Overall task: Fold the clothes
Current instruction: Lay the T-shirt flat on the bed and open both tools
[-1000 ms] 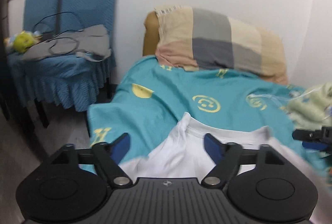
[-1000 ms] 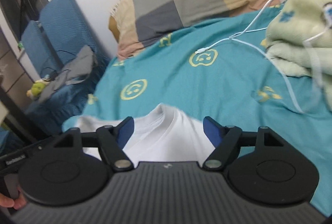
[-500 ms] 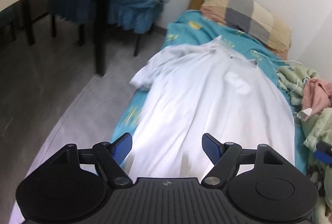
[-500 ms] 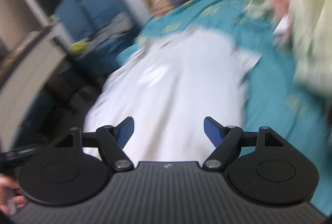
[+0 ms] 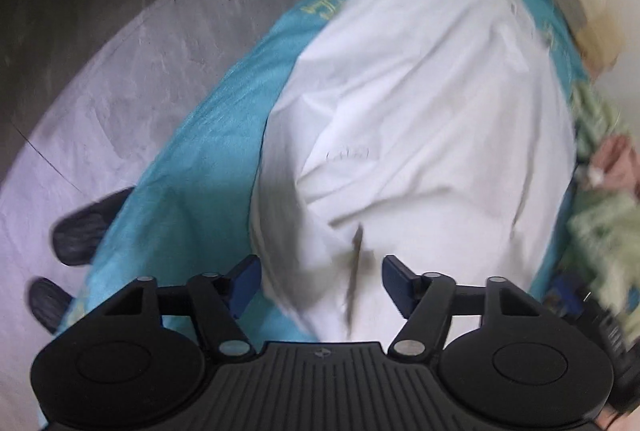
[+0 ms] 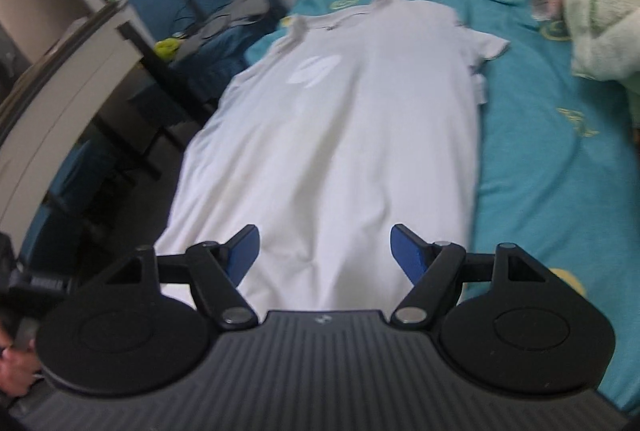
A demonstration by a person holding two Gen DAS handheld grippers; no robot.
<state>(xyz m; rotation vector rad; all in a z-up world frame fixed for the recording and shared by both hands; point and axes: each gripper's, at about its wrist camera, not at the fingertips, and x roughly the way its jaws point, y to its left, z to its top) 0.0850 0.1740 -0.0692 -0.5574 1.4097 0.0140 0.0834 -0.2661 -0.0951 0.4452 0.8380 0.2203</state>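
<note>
Both claws wide open, gripping nothing. Shirt (image 6: 344,135) long axis runs 12–6, hem at my right claw (image 6: 325,251); left claw (image 5: 316,281) over hem's left corner.

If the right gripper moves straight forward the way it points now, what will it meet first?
Most likely the white shirt spread on the teal bedsheet. The open right gripper points along its lower part toward the collar; depth is unclear.
</note>
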